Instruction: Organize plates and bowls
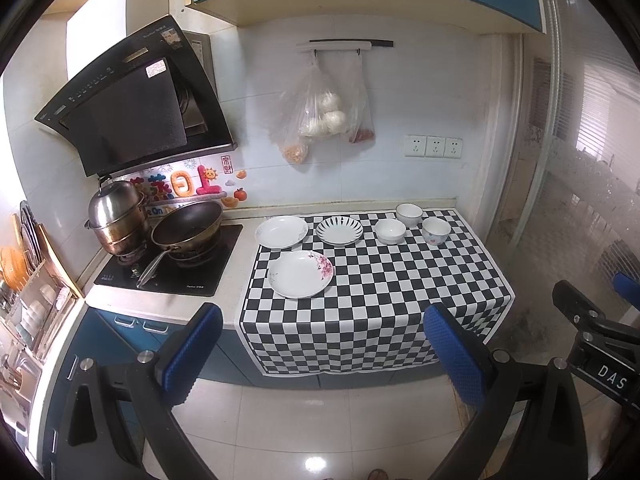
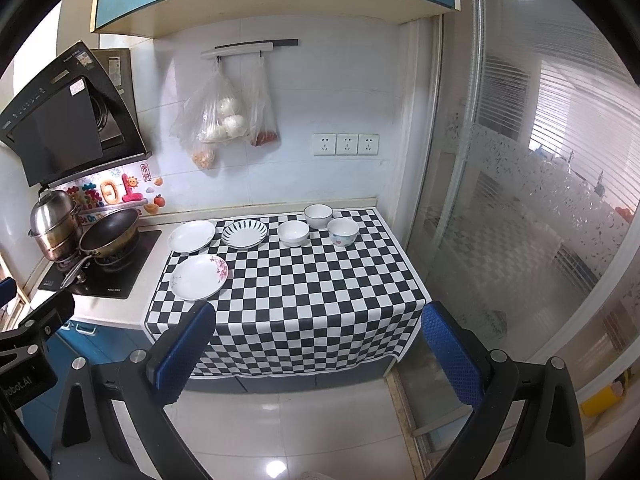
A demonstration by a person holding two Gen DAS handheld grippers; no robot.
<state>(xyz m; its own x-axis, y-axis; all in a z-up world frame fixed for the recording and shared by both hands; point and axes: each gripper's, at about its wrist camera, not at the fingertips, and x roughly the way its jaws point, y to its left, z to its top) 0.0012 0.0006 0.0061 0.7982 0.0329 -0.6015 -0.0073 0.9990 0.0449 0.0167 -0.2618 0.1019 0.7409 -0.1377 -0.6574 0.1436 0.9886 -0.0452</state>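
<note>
On the checkered cloth point(image 1: 380, 300) point(image 2: 304, 292) lie three plates: a white plate with pink flowers point(image 1: 300, 274) point(image 2: 199, 277) at the front left, a plain white plate point(image 1: 281, 231) point(image 2: 191, 236) behind it, and a plate with a black striped rim point(image 1: 339, 231) point(image 2: 244, 233). Three white bowls stand at the back right: one plain point(image 1: 390, 231) point(image 2: 293, 233), one at the rear point(image 1: 409, 215) point(image 2: 318, 215), one with a small red mark point(image 1: 436, 231) point(image 2: 343, 231). My left gripper point(image 1: 324, 344) and right gripper point(image 2: 316, 340) are open and empty, held back from the counter over the floor.
A hob with a wok point(image 1: 186, 224) point(image 2: 110, 232) and a steel steamer pot point(image 1: 116, 218) point(image 2: 54, 224) is left of the cloth. Plastic bags point(image 1: 324, 116) hang on the wall. A dish rack point(image 1: 28, 280) stands far left. A glass sliding door point(image 2: 520, 200) is on the right.
</note>
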